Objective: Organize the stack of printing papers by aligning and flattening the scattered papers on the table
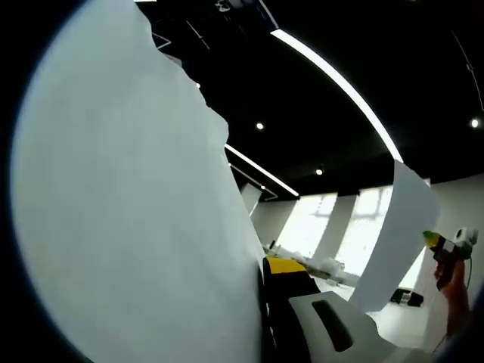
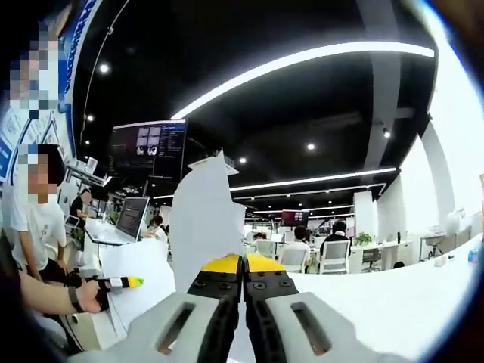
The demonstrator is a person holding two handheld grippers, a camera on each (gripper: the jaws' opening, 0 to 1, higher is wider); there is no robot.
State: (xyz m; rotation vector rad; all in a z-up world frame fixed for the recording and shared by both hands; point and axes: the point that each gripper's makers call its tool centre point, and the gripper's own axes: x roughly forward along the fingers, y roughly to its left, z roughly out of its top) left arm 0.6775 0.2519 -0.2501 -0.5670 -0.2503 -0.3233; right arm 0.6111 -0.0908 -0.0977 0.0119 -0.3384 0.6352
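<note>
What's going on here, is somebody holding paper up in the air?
Yes. A person works with two handheld grippers, and each is clamped on white printing paper lifted off the table. The right gripper has its jaws shut on a sheet standing upright in front of it. In the left gripper view, the left gripper grips paper that covers most of the picture. The other gripper, held in a hand, shows at the right edge. The paper is raised, not yet squared and laid flat.
</note>
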